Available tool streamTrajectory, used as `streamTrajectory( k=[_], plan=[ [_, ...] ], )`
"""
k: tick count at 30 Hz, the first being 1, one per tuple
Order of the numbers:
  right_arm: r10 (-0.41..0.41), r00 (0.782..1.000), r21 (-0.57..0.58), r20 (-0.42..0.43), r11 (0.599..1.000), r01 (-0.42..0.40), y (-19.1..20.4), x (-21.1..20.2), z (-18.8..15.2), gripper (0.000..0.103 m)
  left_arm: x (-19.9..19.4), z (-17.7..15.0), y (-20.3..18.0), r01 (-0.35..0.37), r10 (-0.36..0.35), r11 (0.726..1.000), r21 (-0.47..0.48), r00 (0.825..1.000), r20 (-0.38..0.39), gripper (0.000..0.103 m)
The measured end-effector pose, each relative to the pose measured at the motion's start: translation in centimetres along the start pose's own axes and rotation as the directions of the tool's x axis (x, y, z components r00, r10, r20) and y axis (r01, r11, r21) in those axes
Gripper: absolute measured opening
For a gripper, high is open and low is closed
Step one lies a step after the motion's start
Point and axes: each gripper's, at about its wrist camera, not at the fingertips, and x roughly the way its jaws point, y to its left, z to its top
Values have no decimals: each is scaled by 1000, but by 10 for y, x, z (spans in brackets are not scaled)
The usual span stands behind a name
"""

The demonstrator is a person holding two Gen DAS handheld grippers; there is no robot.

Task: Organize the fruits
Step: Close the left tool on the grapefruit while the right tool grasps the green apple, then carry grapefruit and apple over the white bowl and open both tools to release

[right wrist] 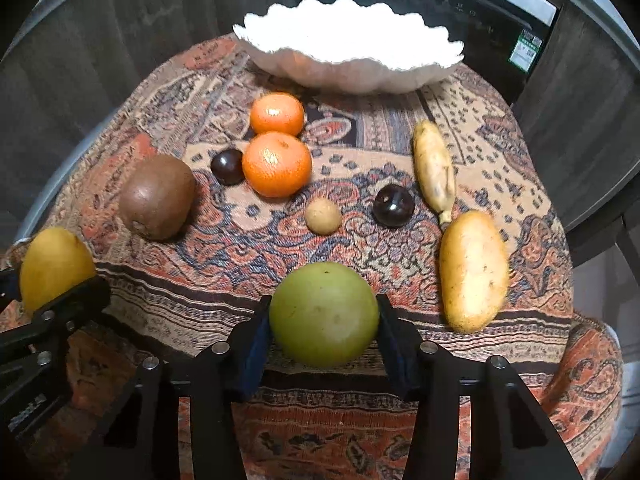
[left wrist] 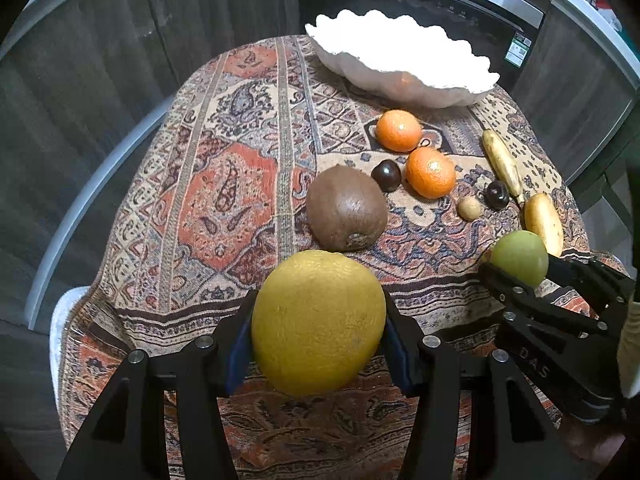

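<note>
My left gripper (left wrist: 318, 326) is shut on a big yellow citrus fruit (left wrist: 318, 322), held above the near edge of the table; it also shows in the right wrist view (right wrist: 56, 268). My right gripper (right wrist: 324, 320) is shut on a green round fruit (right wrist: 324, 314), also seen in the left wrist view (left wrist: 520, 256). A white scalloped bowl (right wrist: 348, 60) stands at the far side. On the patterned cloth lie a kiwi (right wrist: 158, 198), two mandarins (right wrist: 277, 114) (right wrist: 277, 164), two dark plums (right wrist: 227, 166) (right wrist: 393, 205), a small tan fruit (right wrist: 323, 216), a small banana (right wrist: 434, 168) and a yellow mango (right wrist: 472, 270).
The small table is covered by a patterned cloth (right wrist: 480, 128) that hangs over its edges. A dark oven front (left wrist: 440, 12) and wooden cabinets (left wrist: 100, 60) stand behind it. The cloth's left half (left wrist: 224, 152) holds no fruit.
</note>
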Motion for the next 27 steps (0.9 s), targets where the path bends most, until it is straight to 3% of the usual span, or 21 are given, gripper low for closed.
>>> streamTrajectory(
  k=[17, 27],
  plan=[
    [31, 995, 23, 97, 999, -34, -27, -47, 41, 50, -40, 56, -22, -17, 13, 999, 36, 995, 102, 55],
    [6, 982, 10, 186, 1000, -8, -49, -59, 91, 50, -49, 108, -29, -15, 6, 998, 54, 984, 175, 55]
  ],
)
